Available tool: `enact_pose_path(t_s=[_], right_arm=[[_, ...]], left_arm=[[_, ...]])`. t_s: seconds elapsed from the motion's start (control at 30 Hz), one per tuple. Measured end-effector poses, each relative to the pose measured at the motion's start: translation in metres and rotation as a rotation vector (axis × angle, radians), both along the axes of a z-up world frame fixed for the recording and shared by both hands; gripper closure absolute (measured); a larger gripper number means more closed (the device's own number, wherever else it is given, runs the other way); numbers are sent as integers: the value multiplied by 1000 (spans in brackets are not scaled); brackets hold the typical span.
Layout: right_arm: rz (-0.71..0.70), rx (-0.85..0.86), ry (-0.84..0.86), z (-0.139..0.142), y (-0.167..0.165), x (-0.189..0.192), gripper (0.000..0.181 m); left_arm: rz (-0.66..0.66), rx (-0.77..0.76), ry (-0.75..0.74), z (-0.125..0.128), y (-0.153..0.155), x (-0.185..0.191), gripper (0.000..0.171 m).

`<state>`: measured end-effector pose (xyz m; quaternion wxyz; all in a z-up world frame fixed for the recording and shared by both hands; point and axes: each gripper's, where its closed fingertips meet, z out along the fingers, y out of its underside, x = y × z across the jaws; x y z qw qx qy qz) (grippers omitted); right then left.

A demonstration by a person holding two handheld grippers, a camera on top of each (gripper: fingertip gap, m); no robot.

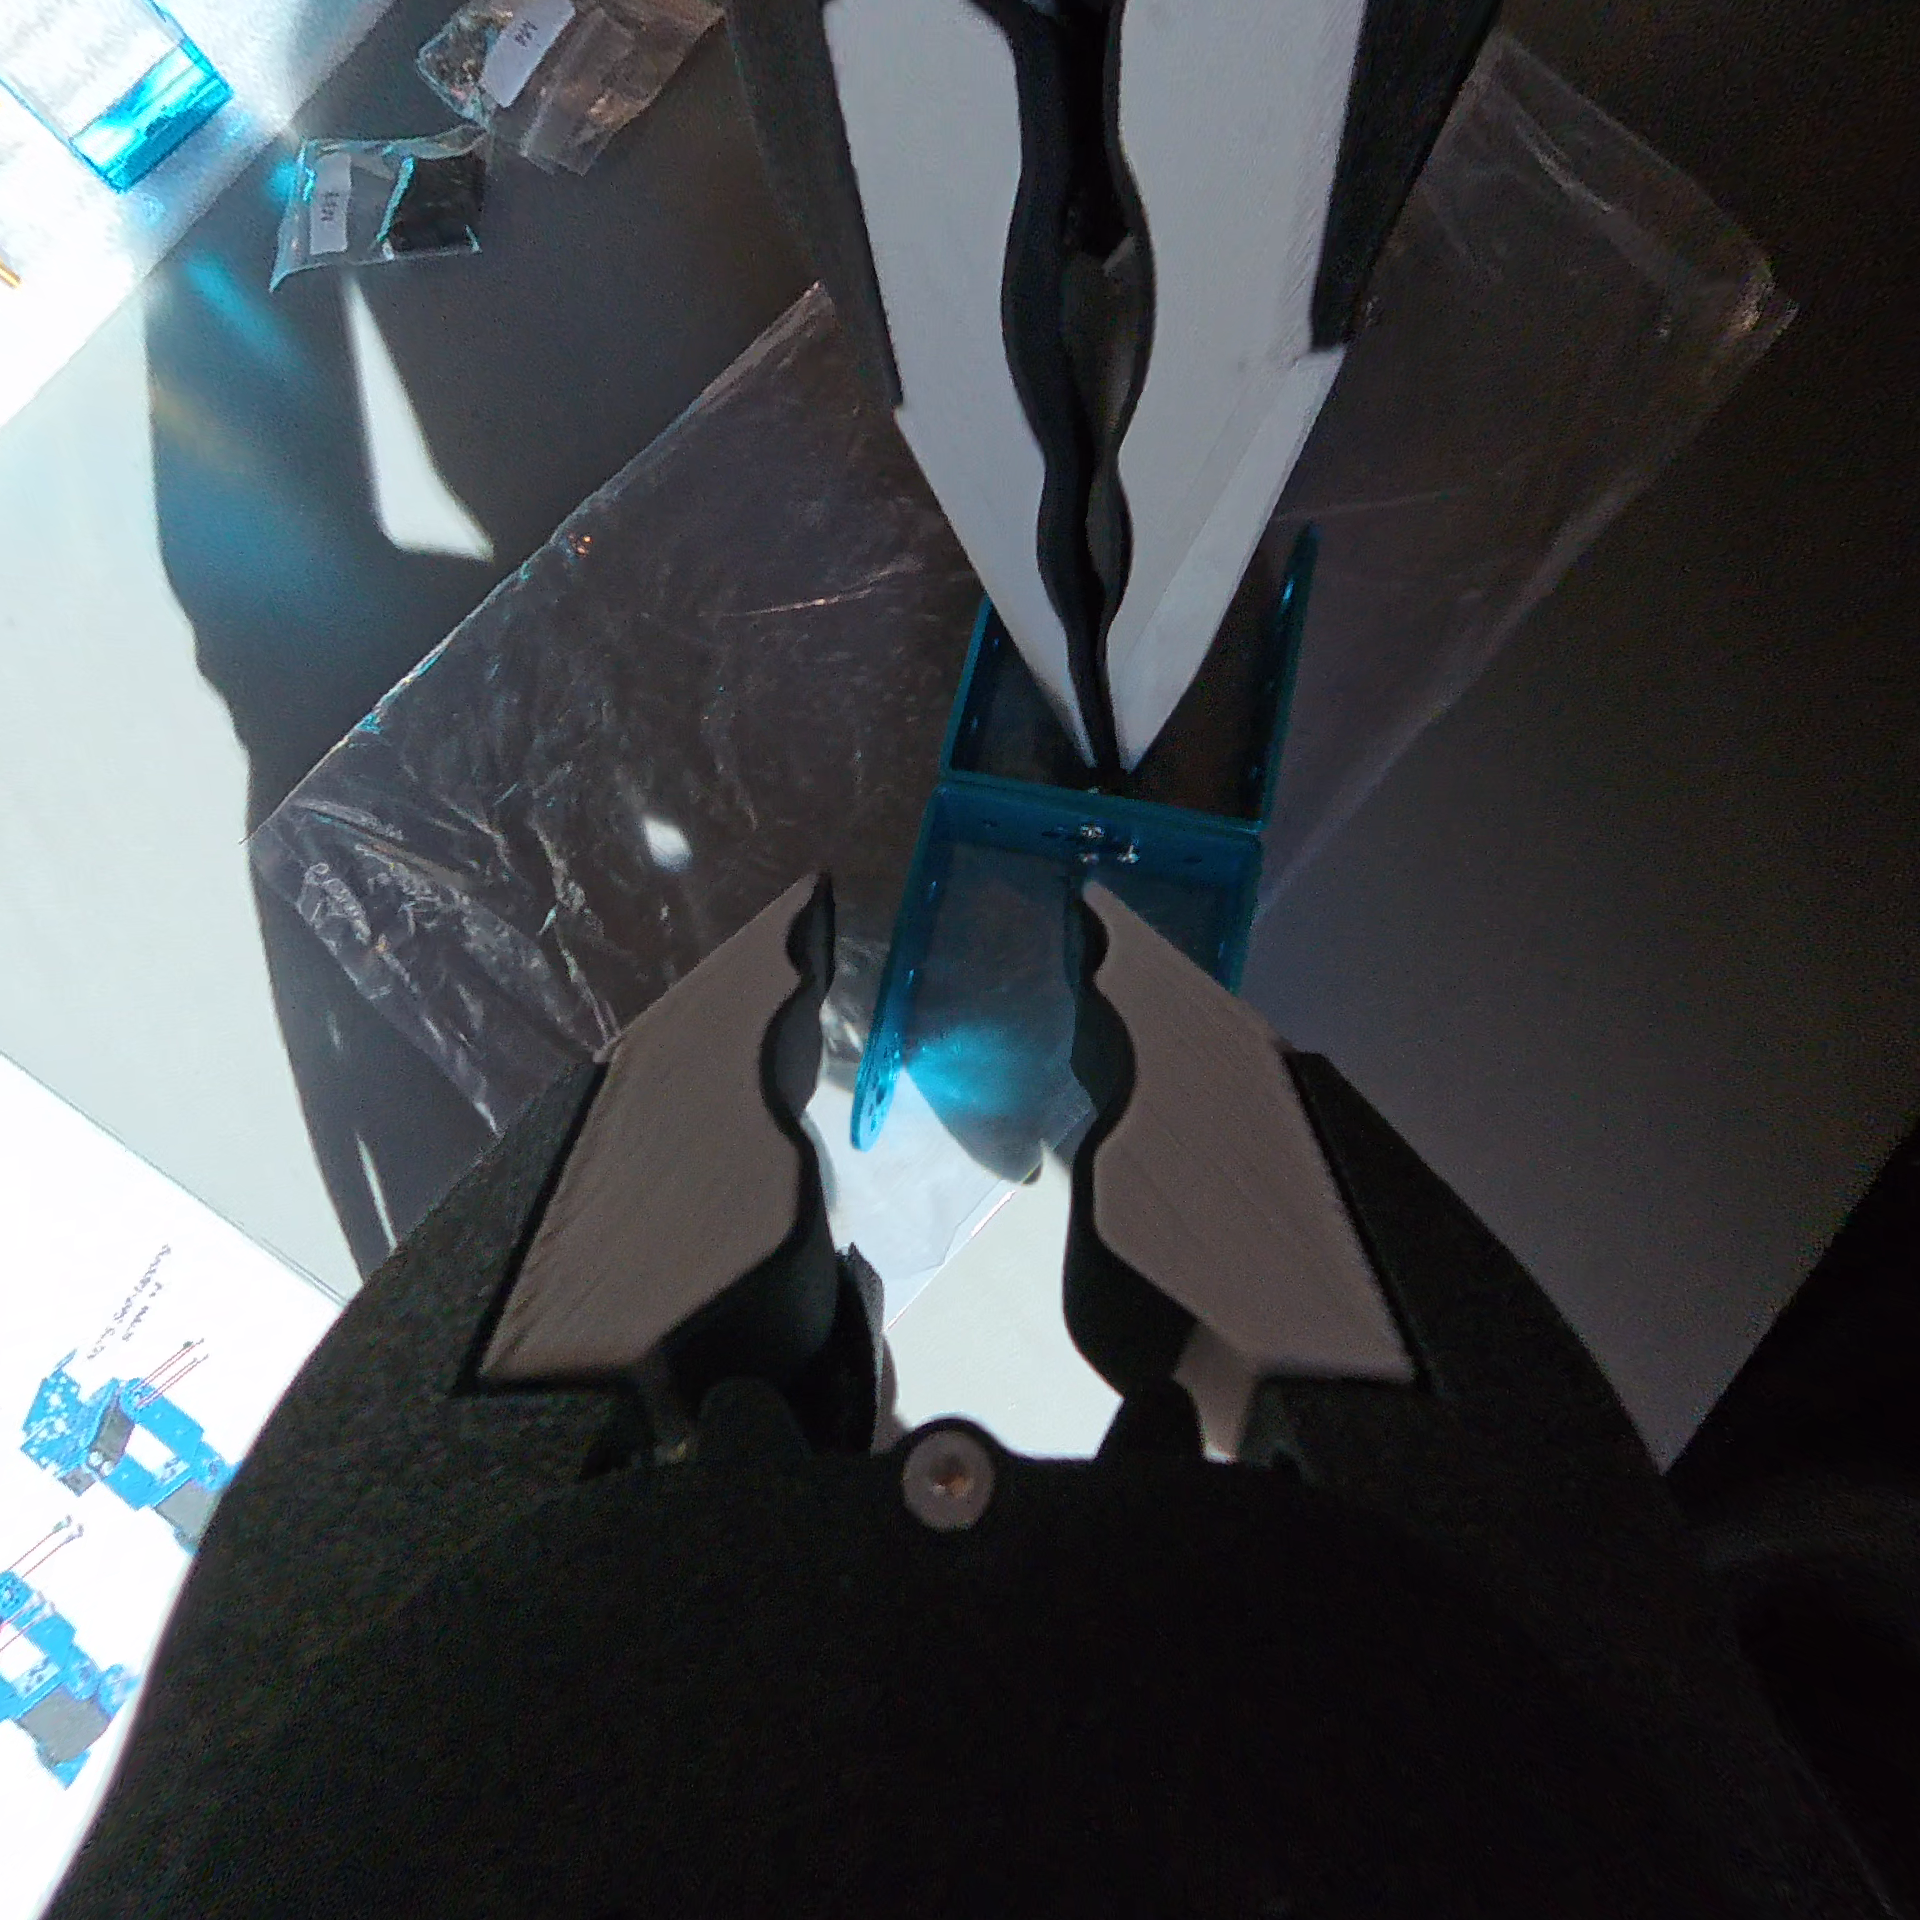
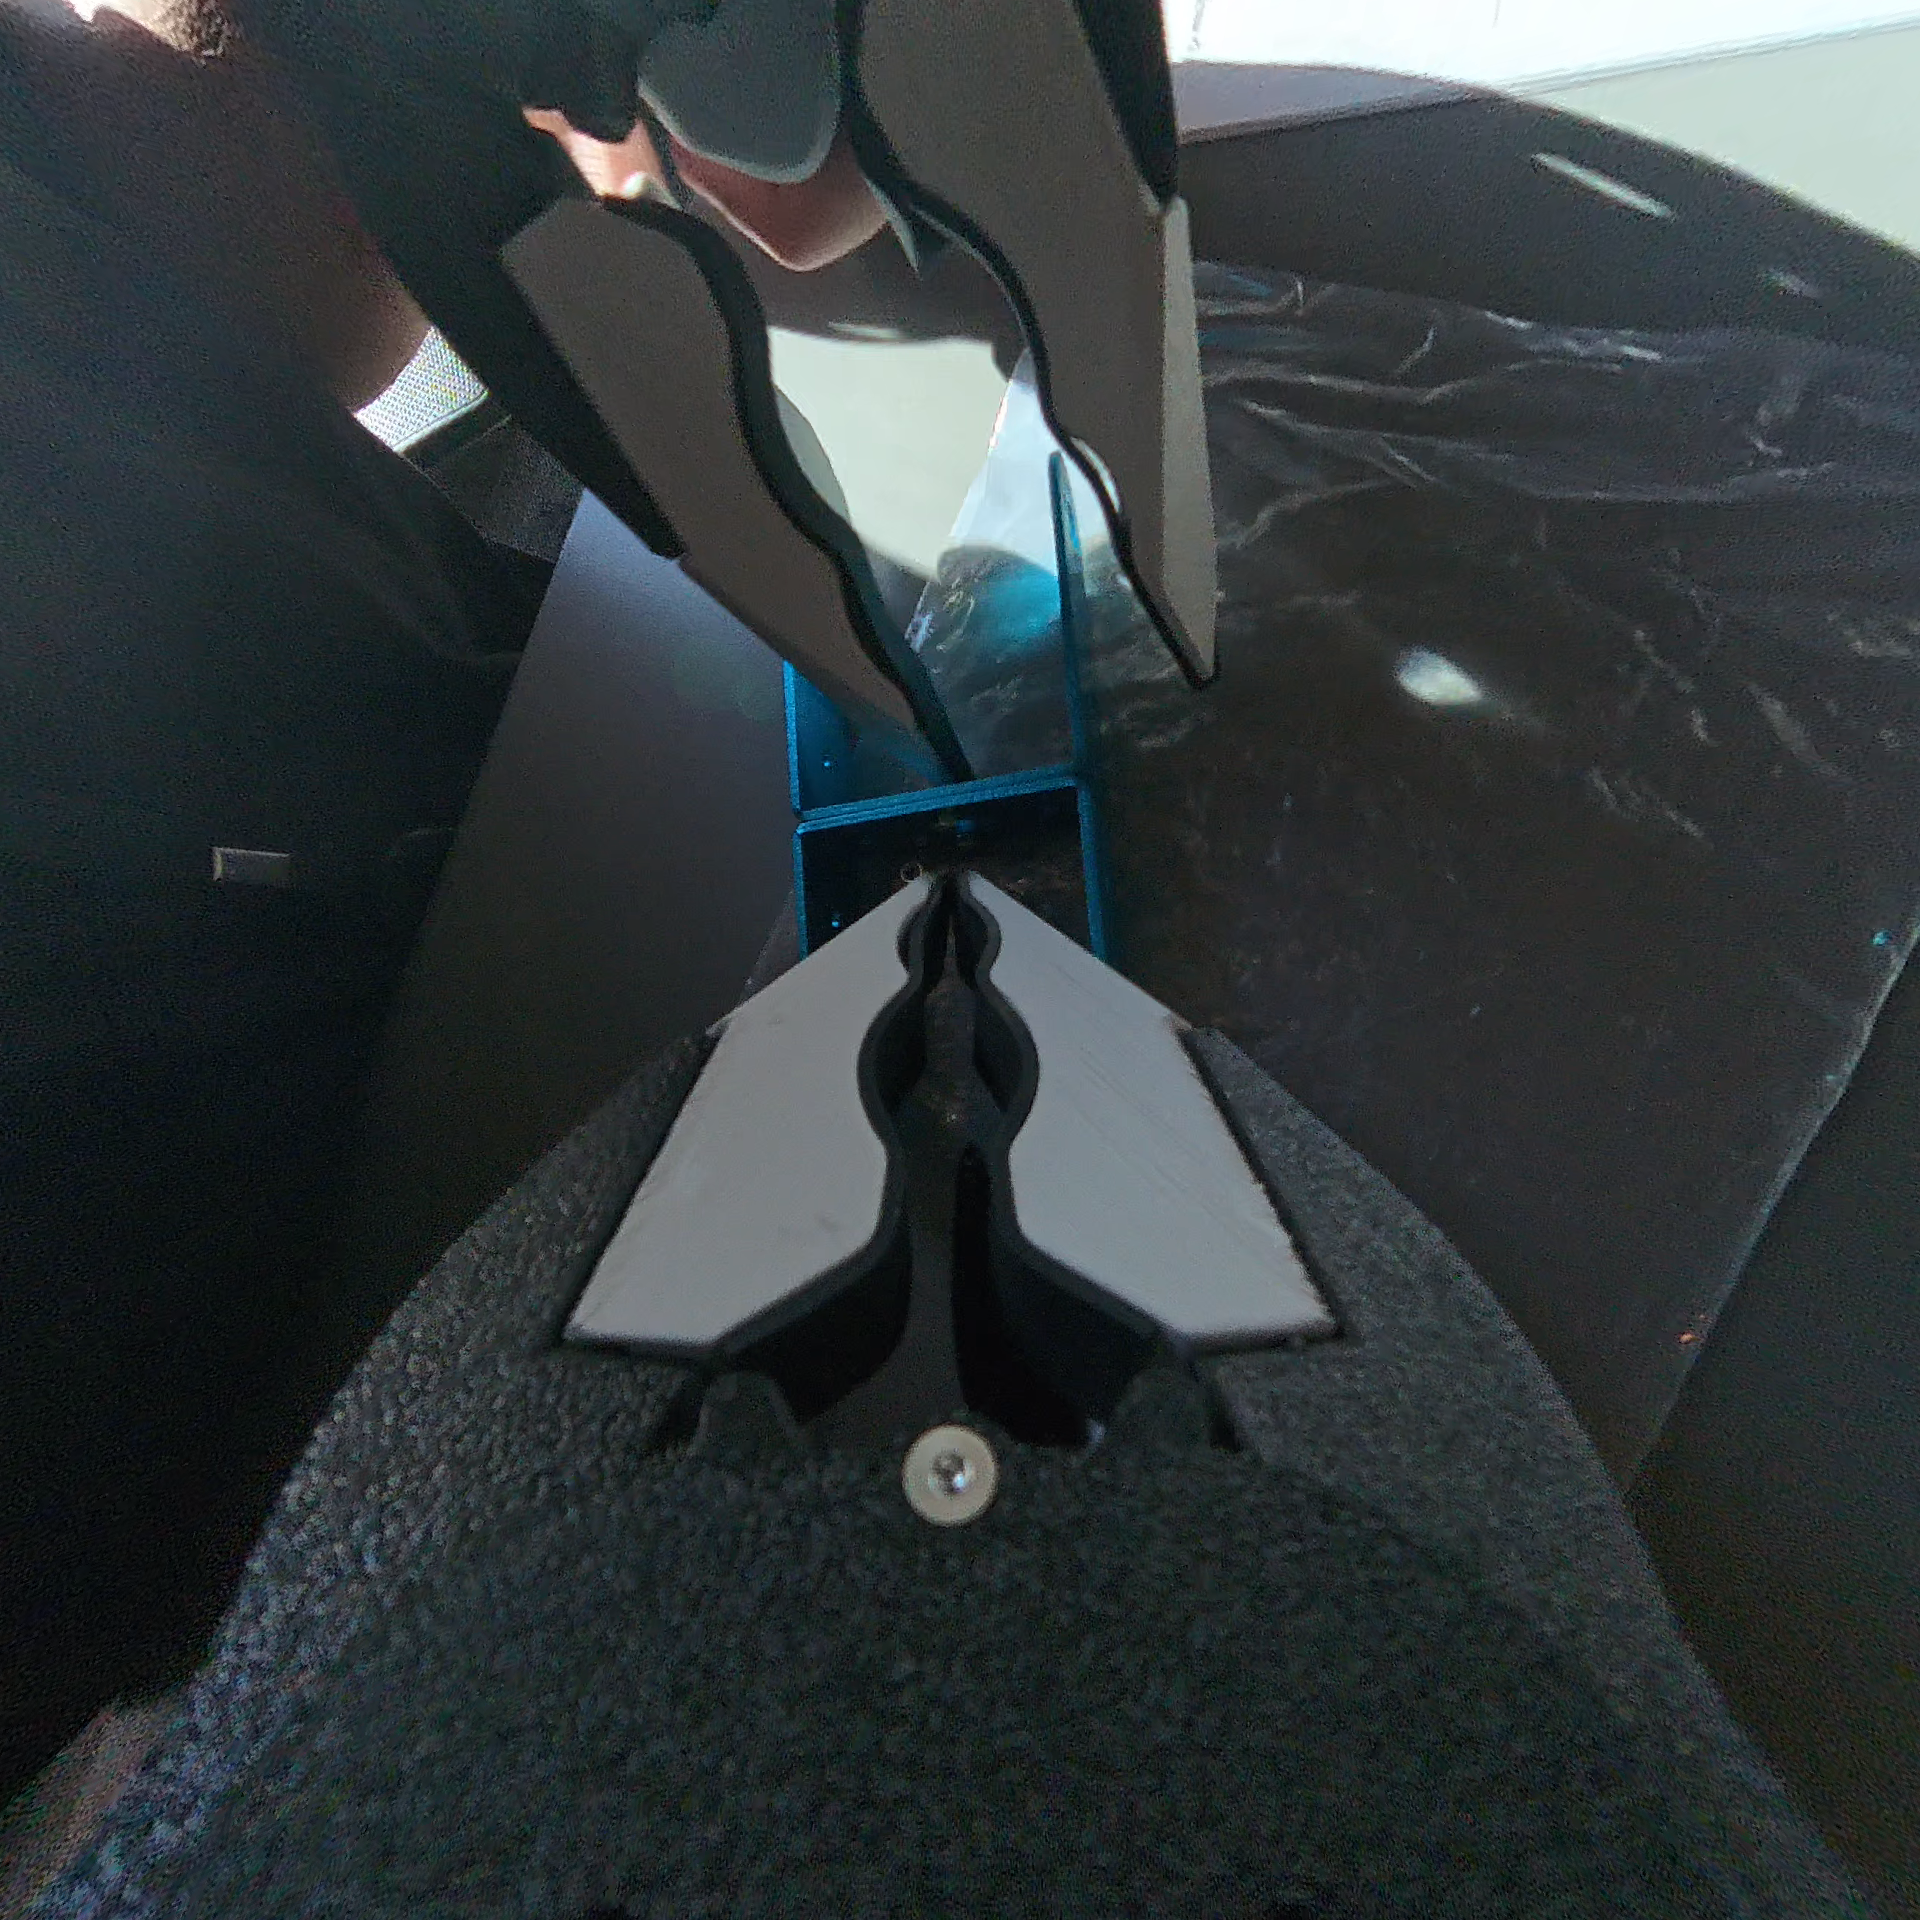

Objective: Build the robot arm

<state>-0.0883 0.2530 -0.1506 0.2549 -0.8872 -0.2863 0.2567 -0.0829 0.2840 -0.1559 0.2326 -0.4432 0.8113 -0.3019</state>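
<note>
Both wrist cams close, angled down, facing each other; shared: blue bracket (image 1: 1091, 831) (image 2: 940, 805), plastic sheet (image 1: 623, 779) (image 2: 1455, 623)

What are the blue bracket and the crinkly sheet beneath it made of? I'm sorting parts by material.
Blue bracket: seemingly thin metal with a glossy blue, perhaps anodized, finish; crisp folds, punched holes, small screws. Crinkly sheet: clear plastic film, probably a bag; creases and glare show.
</note>
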Motion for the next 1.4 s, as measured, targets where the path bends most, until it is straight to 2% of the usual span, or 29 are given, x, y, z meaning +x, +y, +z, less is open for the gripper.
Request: enact_pose_path(t_s=[0.1, 0.23, 0.43, 0.6, 0.73, 0.93, 1.1, 1.2, 1.27, 1.4], right_arm=[[88, 46, -37, 0, -5, -3, 174], [155, 140, -48, 4, -4, -13, 174], [211, 159, -131, -1, -5, -16, 179], [218, 153, -200, -9, -3, -11, 173], [234, 156, -236, -11, -4, -12, 174], [236, 145, -190, -11, -4, -15, 175], [234, 150, -184, -11, -5, -13, 177], [225, 152, -190, -9, -7, -9, 181], [207, 162, -183, -5, -7, -5, 181], [176, 148, -209, -5, -12, 9, 181]], left_arm=[[-7, 7, 6, 0, 2, -3, 137], [14, -18, 5, 2, 8, -10, 137], [57, 15, 4, 0, 25, -21, 156], [74, 34, 1, 0, 36, -27, 166], [91, 26, -17, 3, 35, -28, 165], [155, -27, -29, 7, 31, -31, 164], [238, -122, -109, 31, 34, -32, 159], [148, -211, -113, 39, 10, -41, 154], [65, -268, -88, 38, -10, -48, 146], [31, -251, -35, 26, -22, -53, 127]])
